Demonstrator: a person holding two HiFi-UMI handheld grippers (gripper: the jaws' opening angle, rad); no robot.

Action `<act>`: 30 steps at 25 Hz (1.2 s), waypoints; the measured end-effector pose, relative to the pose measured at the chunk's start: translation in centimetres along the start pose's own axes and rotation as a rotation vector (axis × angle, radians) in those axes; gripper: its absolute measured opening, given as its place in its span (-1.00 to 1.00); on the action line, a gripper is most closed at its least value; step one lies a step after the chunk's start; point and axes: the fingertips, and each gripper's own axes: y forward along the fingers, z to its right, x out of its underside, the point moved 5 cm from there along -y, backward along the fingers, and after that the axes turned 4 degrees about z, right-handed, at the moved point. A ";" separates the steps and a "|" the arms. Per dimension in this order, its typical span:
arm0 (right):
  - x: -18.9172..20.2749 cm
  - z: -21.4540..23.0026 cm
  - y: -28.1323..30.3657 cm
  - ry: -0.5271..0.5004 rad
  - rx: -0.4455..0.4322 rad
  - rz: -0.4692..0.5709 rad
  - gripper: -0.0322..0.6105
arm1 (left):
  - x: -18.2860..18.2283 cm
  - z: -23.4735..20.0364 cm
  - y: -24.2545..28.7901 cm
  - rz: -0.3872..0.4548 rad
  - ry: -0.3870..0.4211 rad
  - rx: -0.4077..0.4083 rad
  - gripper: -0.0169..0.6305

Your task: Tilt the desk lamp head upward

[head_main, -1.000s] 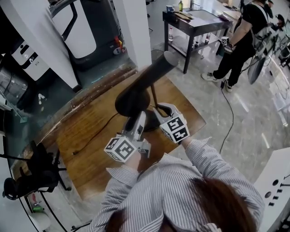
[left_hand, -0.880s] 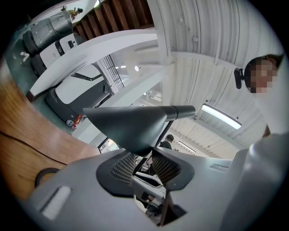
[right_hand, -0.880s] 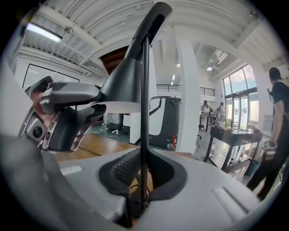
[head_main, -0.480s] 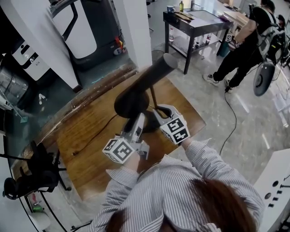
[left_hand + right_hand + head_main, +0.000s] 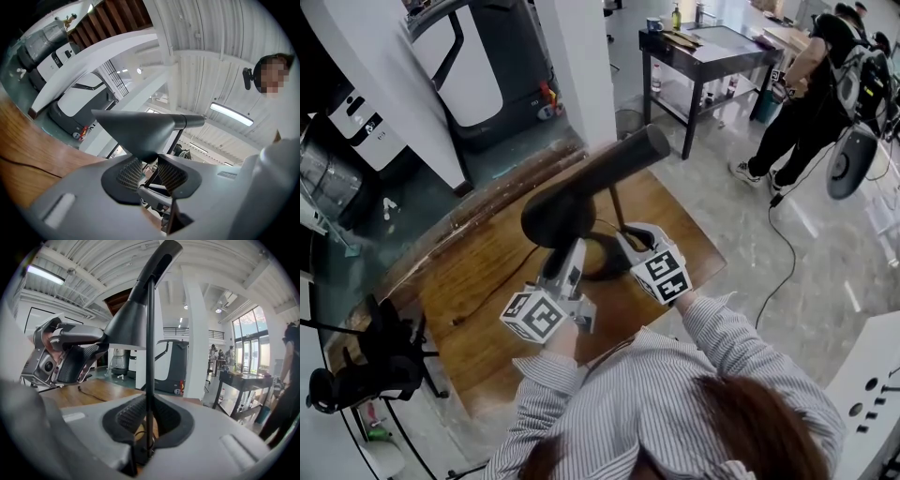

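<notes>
Wooden desk (image 5: pixel 469 272) in a big workshop. Head view: lamp head (image 5: pixel 581 197) hangs over the desk's middle, left tool (image 5: pixel 571 248) under it and right tool (image 5: pixel 625 240) just to the right. Left gripper view: jaws pinching the lamp head's rim. Right gripper view: jaws clamped on the thin lamp stem (image 5: pixel 150 333).

No legible text anywhere. Marker cubes on left gripper (image 5: pixel 568 247) and right gripper (image 5: pixel 624 236) show only black-white square patterns. Dark print on white cabinet (image 5: pixel 367 129) unreadable.
</notes>
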 end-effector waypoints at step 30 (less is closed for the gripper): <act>-0.1 0.1 0.2 0.000 -0.019 0.018 -0.77 | -9.5 0.6 -1.2 0.112 0.352 -0.102 -0.62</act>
